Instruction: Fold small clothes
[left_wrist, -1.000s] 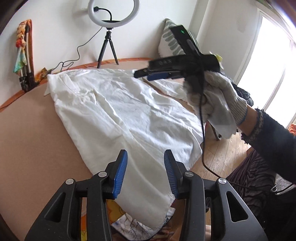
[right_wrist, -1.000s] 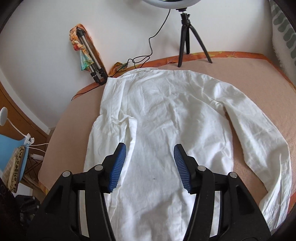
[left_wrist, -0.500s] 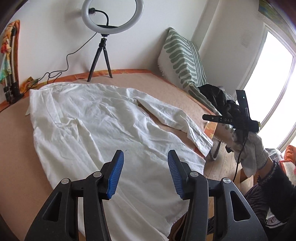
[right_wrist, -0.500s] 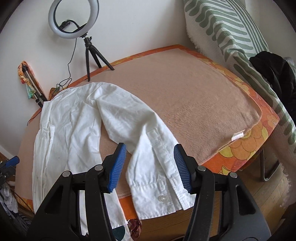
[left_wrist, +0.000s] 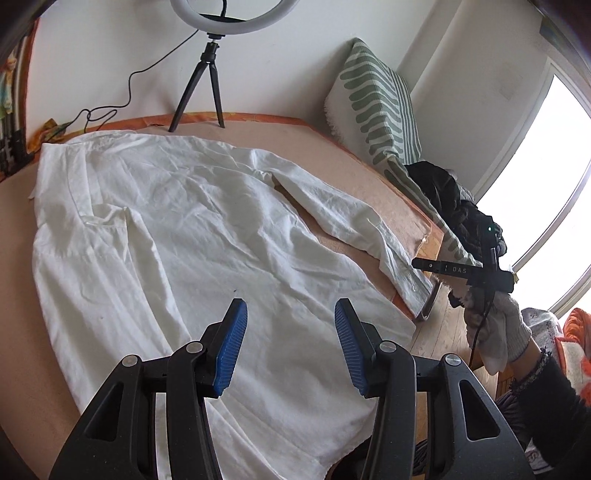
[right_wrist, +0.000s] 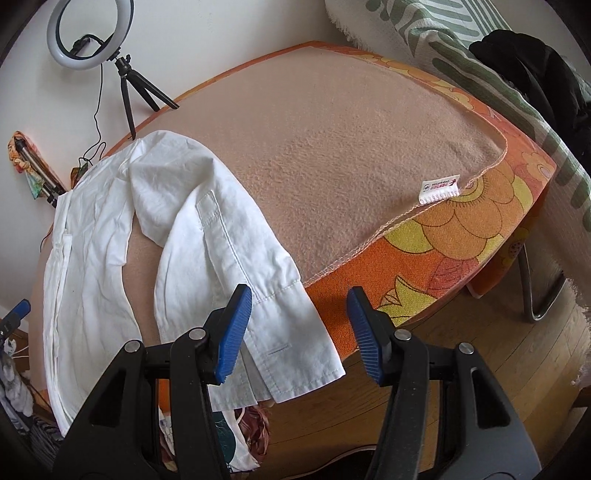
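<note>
A white long-sleeved shirt (left_wrist: 207, 229) lies spread flat on a bed with a tan blanket (right_wrist: 351, 140). Its right sleeve runs to the bed's near edge, and the cuff (right_wrist: 295, 343) hangs over that edge. My left gripper (left_wrist: 290, 345) is open and empty above the shirt's lower hem. My right gripper (right_wrist: 299, 328) is open and empty, just in front of the cuff, which sits between its jaws without being clamped. The right gripper also shows in the left wrist view (left_wrist: 461, 271), held in a gloved hand beside the cuff.
A ring light on a tripod (left_wrist: 210, 74) stands at the bed's far edge by the wall. A green-patterned cushion (left_wrist: 376, 103) and dark clothes (left_wrist: 443, 192) lie along the right side. The orange floral bed cover (right_wrist: 461, 236) drops to a wooden floor (right_wrist: 517, 350).
My right gripper has swung from over the shirt's body out to the right sleeve and come close to the cuff at the bed's edge. My left gripper has moved slightly over the hem.
</note>
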